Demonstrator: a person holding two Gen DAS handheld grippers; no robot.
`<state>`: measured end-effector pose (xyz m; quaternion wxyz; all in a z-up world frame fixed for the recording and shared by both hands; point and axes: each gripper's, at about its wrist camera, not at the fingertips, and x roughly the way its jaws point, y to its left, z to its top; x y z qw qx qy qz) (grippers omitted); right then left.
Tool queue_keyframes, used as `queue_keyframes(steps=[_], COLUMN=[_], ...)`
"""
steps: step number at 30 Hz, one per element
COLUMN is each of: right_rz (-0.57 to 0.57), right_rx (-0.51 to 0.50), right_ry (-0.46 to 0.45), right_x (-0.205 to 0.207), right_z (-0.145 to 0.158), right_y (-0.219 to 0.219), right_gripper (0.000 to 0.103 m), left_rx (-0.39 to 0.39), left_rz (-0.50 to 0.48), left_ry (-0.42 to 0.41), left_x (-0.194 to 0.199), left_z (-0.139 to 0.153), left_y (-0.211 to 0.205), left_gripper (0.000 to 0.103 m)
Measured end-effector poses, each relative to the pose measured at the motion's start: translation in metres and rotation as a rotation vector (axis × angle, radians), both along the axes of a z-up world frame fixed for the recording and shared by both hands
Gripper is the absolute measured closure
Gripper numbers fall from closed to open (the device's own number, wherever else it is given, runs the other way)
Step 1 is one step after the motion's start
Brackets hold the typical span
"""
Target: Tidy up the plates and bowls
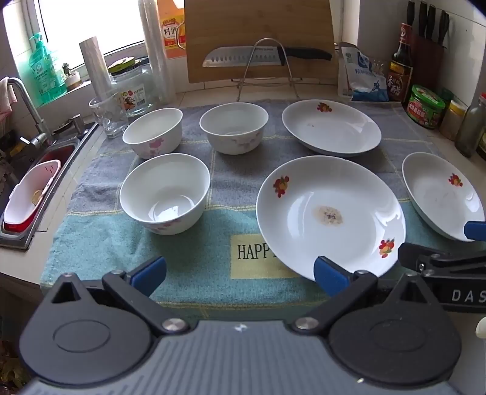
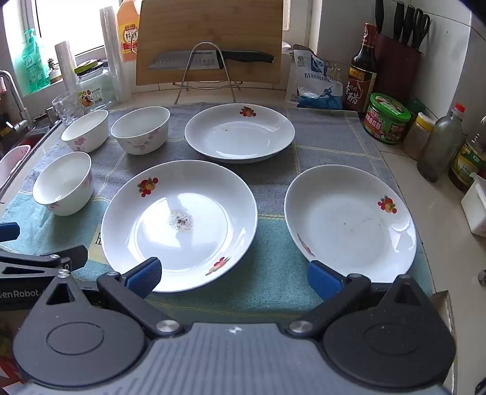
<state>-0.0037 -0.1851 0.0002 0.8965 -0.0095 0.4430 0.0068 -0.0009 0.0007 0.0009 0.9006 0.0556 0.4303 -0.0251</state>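
Overhead, left gripper (image 1: pixel 240 275) and right gripper (image 2: pixel 234 279) gape empty (near plate (image 2: pixel 179 224) rim unobstructed).

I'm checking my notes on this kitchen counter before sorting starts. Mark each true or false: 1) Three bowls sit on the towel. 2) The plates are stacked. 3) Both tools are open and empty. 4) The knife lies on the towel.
1) Three bowls sit on the towel: true.
2) False: the three plates lie apart, none stacked.
3) The left tool and right tool are open and empty: true.
4) False: the knife rests against the cutting board, behind the towel.
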Motion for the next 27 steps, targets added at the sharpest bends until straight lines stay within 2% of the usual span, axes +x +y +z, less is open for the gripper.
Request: queue_keyframes(steps=[27], right_rz=[0.002], right_rx=[0.003], right_ry=[-0.019], right_x=[-0.0006], right_z=[0.0030], right_y=[-0.0009], right_gripper=[0.000], left_rx=[0.014], left_rz=[0.000], left_ry=[-0.010], left_x=[0.0019], left_z=[0.0053], left_y=[-0.0046], left_gripper=[0.001])
